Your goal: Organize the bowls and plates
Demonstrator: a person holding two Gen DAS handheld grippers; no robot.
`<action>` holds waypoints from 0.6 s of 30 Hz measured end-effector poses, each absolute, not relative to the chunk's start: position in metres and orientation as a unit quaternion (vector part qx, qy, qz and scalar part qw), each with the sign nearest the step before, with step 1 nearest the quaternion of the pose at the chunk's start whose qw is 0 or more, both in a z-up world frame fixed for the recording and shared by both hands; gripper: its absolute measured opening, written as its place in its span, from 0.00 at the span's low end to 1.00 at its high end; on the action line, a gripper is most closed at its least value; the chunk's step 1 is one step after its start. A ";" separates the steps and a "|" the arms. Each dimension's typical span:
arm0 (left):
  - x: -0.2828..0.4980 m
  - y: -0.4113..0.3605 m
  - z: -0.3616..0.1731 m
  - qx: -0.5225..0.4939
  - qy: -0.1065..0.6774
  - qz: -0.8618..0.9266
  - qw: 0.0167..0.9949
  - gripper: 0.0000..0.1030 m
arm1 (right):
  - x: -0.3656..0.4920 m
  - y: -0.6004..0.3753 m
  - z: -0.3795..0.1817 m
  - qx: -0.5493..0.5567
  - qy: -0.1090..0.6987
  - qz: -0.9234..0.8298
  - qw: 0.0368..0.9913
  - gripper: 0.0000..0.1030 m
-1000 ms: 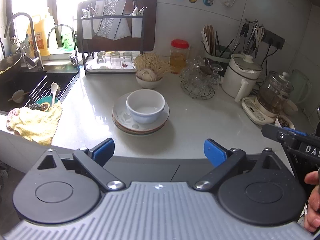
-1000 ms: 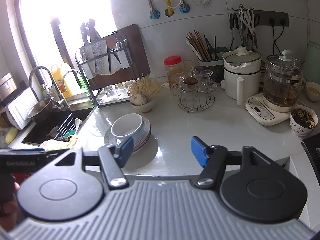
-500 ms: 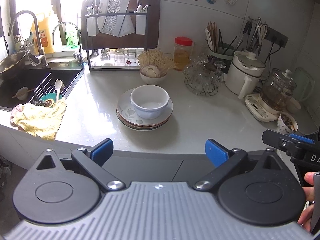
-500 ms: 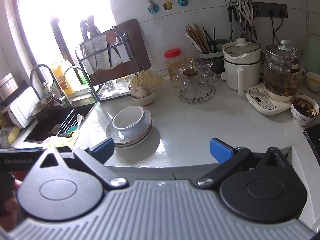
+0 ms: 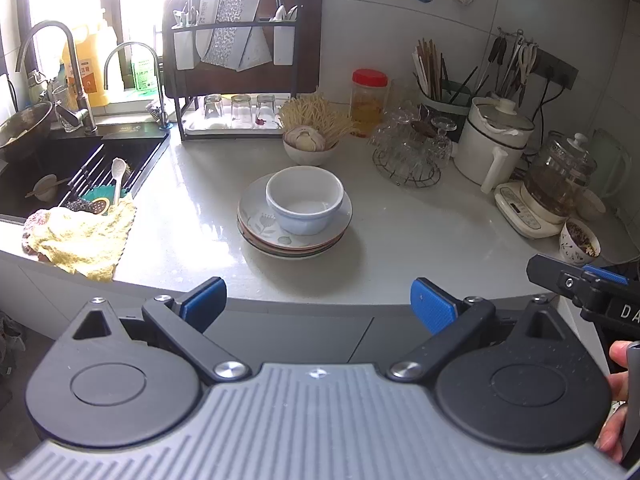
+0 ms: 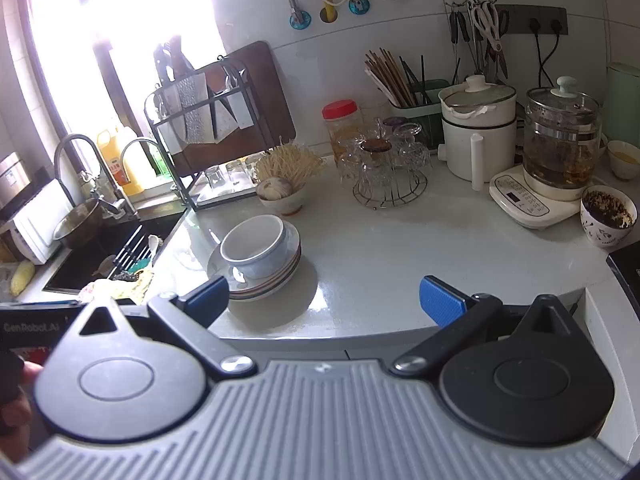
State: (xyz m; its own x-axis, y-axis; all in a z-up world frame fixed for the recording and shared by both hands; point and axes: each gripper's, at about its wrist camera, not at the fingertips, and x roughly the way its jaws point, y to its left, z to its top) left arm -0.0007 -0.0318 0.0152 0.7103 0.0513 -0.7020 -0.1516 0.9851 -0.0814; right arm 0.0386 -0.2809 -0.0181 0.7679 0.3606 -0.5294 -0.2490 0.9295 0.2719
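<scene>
Both grippers, left gripper point(image 5: 318, 304) and right gripper point(image 6: 324, 300), I hold wide and empty off the counter point(image 5: 420, 232) edge, since the white bowl point(image 5: 305, 198) sits on the plate stack point(image 5: 294, 236) mid-counter, well apart.

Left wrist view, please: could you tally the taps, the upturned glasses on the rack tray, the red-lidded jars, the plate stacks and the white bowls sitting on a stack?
Taps: 2
Upturned glasses: 3
Red-lidded jars: 1
Plate stacks: 1
White bowls on a stack: 1
Total: 8
</scene>
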 end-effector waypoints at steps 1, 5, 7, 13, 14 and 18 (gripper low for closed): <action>-0.001 -0.032 0.014 -0.066 0.377 0.056 0.922 0.97 | 0.039 -0.282 -0.019 0.095 0.299 0.162 0.936 1.00; -0.002 -0.031 0.010 -0.064 0.380 0.059 0.921 0.97 | 0.039 -0.282 -0.019 0.095 0.299 0.161 0.936 1.00; -0.002 -0.031 0.009 -0.066 0.381 0.061 0.920 0.97 | 0.039 -0.282 -0.019 0.093 0.300 0.163 0.935 1.00; -0.005 -0.032 0.009 -0.069 0.379 0.064 0.921 0.97 | 0.038 -0.281 -0.020 0.088 0.304 0.166 0.934 1.00; -0.005 -0.032 0.009 -0.069 0.379 0.064 0.921 0.97 | 0.038 -0.281 -0.020 0.088 0.304 0.167 0.934 1.00; -0.007 -0.034 0.009 -0.065 0.381 0.060 0.920 0.97 | 0.037 -0.280 -0.020 0.086 0.303 0.169 0.934 1.00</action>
State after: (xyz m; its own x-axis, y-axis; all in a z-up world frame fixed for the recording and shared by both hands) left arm -0.0070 -0.0336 0.0086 0.7029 0.0610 -0.7087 -0.1607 0.9842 -0.0746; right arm 0.0368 -0.2798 -0.0198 0.7597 0.3677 -0.5364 -0.2633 0.9281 0.2634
